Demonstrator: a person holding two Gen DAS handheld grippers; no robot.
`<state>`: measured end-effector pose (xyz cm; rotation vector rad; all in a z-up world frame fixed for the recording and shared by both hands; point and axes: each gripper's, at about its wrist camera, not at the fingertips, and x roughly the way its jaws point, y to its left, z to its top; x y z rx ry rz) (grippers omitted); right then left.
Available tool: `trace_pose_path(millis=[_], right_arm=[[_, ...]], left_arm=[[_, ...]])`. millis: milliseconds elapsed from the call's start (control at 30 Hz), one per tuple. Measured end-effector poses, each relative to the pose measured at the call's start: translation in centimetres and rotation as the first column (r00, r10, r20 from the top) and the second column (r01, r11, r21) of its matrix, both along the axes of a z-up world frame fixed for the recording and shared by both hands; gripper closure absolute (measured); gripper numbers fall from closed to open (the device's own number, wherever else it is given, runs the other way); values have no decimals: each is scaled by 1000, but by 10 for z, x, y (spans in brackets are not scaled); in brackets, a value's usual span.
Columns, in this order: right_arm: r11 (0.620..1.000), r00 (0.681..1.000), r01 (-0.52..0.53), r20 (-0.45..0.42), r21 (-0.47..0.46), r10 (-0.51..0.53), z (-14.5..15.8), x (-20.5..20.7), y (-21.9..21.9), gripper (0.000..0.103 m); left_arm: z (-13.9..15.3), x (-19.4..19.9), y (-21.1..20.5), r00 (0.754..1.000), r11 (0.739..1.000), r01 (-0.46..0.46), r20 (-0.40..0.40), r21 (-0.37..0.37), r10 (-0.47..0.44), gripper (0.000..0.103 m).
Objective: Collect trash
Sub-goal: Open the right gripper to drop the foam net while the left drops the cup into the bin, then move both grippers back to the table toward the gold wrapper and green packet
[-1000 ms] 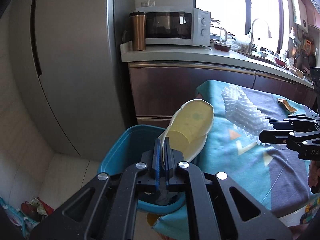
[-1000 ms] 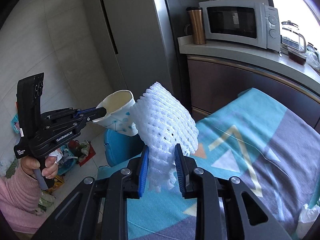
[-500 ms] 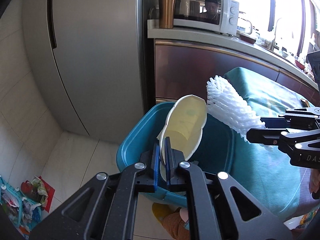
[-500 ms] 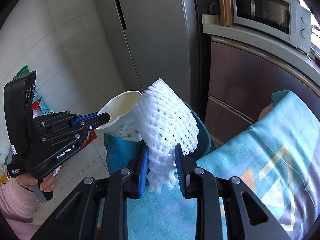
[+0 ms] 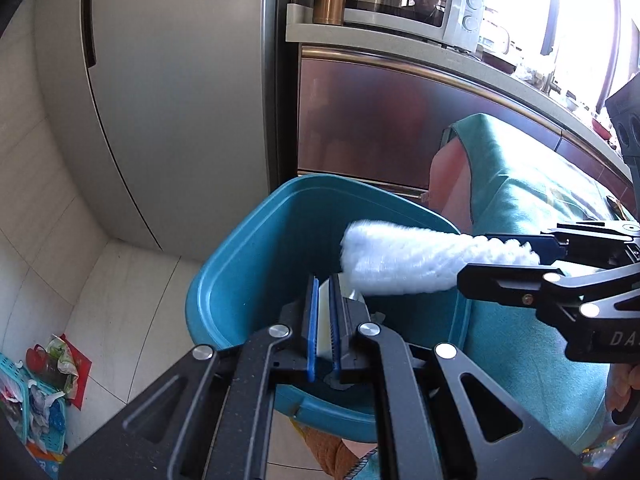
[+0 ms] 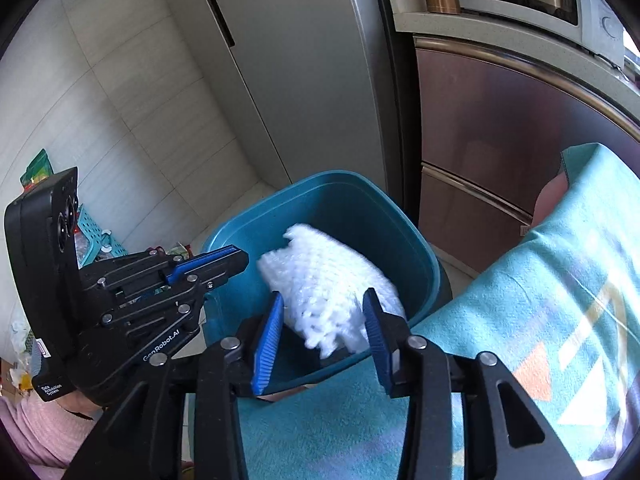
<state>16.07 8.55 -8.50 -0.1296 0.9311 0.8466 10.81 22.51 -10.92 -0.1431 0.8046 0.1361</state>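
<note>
We read "GenRobot.AI" on the left gripper (image 6: pixel 240 258) body, plus a small white sticker, "Data Acquisition System". The right gripper (image 6: pixel 324 330) shows "DA" on its side in the left wrist view, rest cut off. Microwave (image 5: pixel 404 4) badge is too small to read.

Landmark: teal bin (image 5: pixel 256 264). Both grippers angle down over it, left one at its near-left rim, right one from the tablecloth (image 6: pixel 540 280) side. A pink sleeve (image 6: pixel 28 432) shows behind the left gripper.

The left gripper's jaws are nearly closed, pinching the crushed paper cup (image 5: pixel 324 332), which hangs just inside the bin. The right gripper's jaws have just been opening; we see the white foam net (image 6: pixel 324 284) between the blue pads (image 6: pixel 268 340), blurred, with gaps on both sides, so not pressed. It sits over the bin's mouth, partly inside.

Fridge (image 5: pixel 180 100) stands behind the bin, cabinet beside it.
</note>
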Motion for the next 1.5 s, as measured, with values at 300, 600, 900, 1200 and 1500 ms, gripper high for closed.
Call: trace_pose_path(millis=[300,600,900,1200,1500], right_arm=[[999,999,31,-9,43,-31,2,0,-15,50],[994,999,34,1,103,-35,11,-8,-33,50],[979,995,75,50,187,-86,32,-34,-76,50],[956,978,163,90,244,-190,44,-61,-139,50],[910,926,324,110,258,-361,43,-88,-222,50]], left_arm=[[4,-4,-9,999,1000,9,31,7,-9,77],[16,-15,-19,997,999,35,67,9,-36,65],[43,-24,-46,983,993,114,143,9,-114,59],[63,-32,-104,940,962,272,214,-7,-264,50],[66,-29,-196,860,881,474,216,-6,-461,49]])
